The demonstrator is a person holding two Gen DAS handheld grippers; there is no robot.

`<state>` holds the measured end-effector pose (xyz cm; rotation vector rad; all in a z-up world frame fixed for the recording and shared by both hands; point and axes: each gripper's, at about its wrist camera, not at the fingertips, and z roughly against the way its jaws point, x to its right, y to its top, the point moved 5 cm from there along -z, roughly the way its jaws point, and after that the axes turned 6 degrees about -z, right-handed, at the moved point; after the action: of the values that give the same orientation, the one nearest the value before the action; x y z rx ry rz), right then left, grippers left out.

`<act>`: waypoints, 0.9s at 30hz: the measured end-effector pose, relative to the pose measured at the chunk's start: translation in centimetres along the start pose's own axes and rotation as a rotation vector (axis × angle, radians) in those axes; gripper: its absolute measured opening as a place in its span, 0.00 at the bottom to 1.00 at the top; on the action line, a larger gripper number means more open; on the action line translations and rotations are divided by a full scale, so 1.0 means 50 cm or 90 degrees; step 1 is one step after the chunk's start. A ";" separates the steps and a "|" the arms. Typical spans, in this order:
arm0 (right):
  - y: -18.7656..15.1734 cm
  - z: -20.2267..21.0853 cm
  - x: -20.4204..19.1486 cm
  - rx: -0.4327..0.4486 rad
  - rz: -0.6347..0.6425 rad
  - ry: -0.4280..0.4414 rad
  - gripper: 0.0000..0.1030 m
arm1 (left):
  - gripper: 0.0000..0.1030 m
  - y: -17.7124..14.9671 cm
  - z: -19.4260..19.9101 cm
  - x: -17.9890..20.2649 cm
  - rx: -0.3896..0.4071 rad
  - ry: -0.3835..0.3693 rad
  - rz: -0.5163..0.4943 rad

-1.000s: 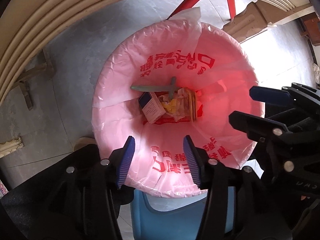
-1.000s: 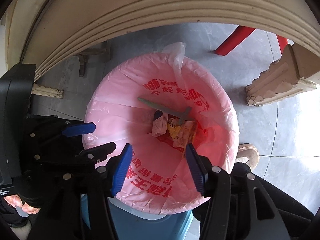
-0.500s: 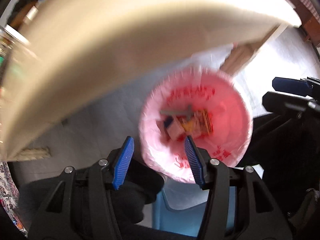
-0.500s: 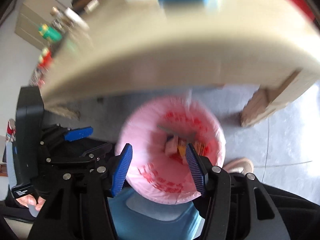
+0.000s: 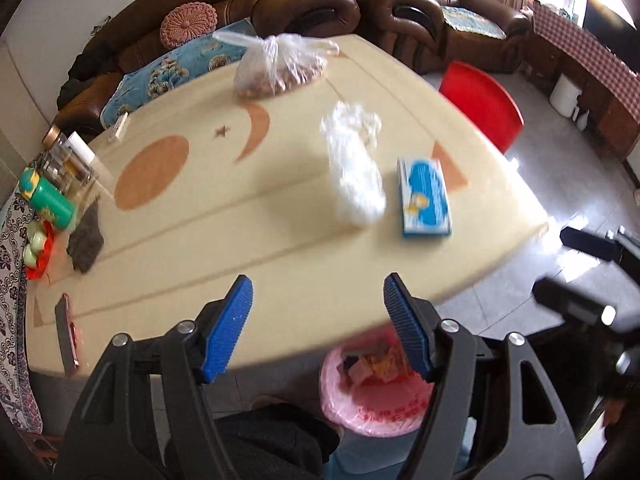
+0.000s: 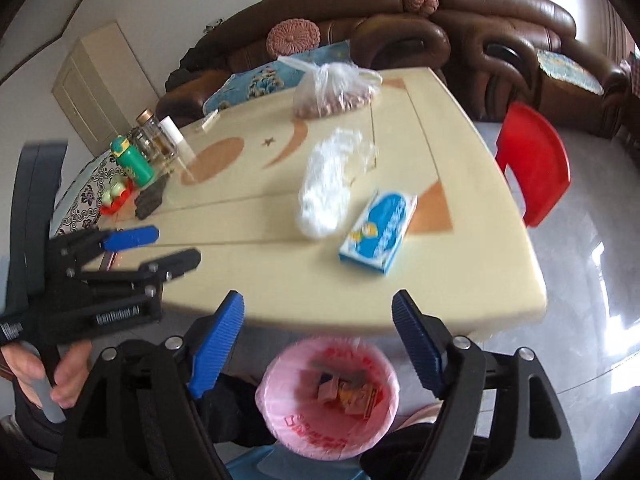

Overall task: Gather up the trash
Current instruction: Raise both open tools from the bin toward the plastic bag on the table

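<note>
A bin with a pink liner [image 5: 376,400] [image 6: 328,400] stands on the floor under the table's near edge, with boxes and wrappers inside. On the cream table [image 5: 280,240] [image 6: 280,264] lie a crumpled clear plastic bag [image 5: 354,168] [image 6: 326,184] and a blue and white box [image 5: 424,198] [image 6: 380,232]. My left gripper [image 5: 318,324] is open and empty above the table's near edge. My right gripper [image 6: 318,340] is open and empty above the bin. Each shows in the other's view, the right [image 5: 580,276] and the left [image 6: 152,246].
At the far side a tied clear bag of brown food [image 5: 276,68] [image 6: 332,88]. At the left a green bottle [image 5: 48,200] [image 6: 132,160], glass jars, a dark cloth [image 5: 86,236] and a phone [image 5: 66,334]. A red chair [image 5: 484,104] [image 6: 532,160] and brown sofas stand beyond.
Both grippers have risen from over the bin's mouth to above the table's edge. The view swung up from the bin to the tabletop. Both stayed open and empty.
</note>
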<state>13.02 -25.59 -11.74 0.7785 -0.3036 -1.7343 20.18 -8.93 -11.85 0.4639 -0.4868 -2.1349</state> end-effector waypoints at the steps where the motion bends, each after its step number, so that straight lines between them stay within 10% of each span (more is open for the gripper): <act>1: 0.009 0.002 0.001 0.001 -0.001 -0.001 0.73 | 0.65 0.021 0.002 -0.004 0.001 0.002 0.001; 27: 0.123 -0.176 0.085 -0.045 -0.085 -0.071 0.73 | 0.65 0.238 -0.213 0.012 -0.094 -0.032 -0.020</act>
<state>22.77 -29.82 -16.22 0.6641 -0.2690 -1.9076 33.14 -17.71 -15.07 0.3370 -0.3479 -2.1991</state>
